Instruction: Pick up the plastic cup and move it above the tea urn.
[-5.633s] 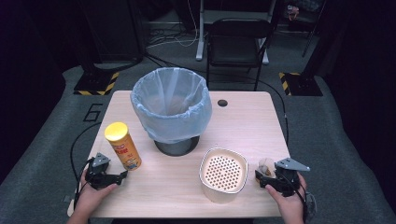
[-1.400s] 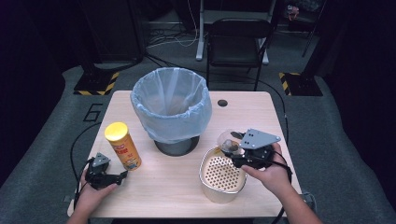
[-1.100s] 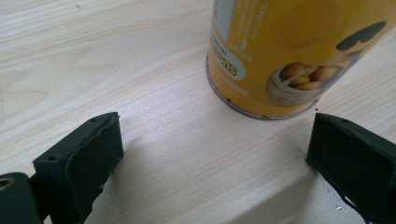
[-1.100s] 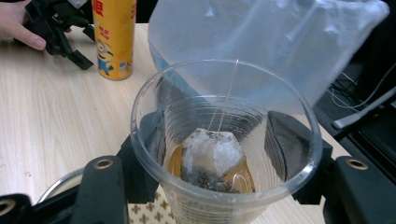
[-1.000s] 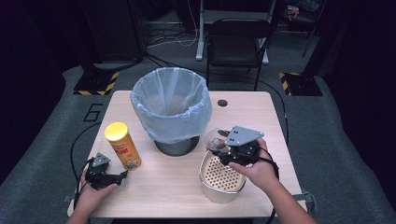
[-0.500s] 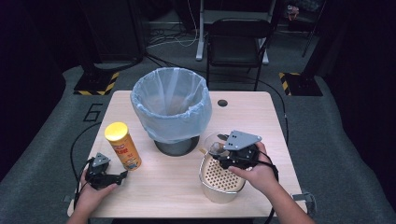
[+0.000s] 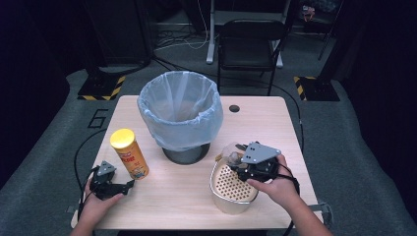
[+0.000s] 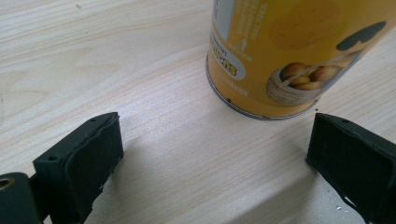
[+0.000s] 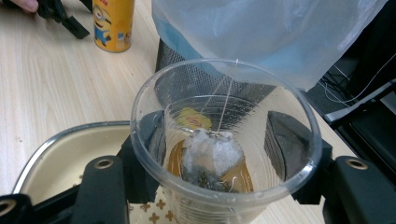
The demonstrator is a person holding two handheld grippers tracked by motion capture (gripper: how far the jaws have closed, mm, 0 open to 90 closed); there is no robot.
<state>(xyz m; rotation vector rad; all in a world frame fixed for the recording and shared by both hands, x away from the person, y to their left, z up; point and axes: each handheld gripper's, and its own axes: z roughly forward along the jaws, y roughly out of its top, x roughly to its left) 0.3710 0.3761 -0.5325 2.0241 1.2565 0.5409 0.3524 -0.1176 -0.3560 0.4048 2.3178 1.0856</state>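
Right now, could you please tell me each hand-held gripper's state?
Left hand-held gripper: open, empty.
Right hand-held gripper: shut on clear plastic cup holding a teabag.

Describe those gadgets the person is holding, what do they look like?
Each is a black hand-held gripper with two chunky black jaws. A grey three-cornered plate tops the right gripper; a smaller one tops the left. A black cable trails from the left one. The forearms are bare, no sleeves.

My view: recording studio or lab, not home. Lone wooden table (image 7: pixel 275 123) on grey carpet (image 7: pixel 354 147), black drapes around, hazard-taped stand bases (image 7: pixel 101 91), cables (image 7: pixel 172 39) trailing across floor, empty black chair (image 7: pixel 246 46) behind.
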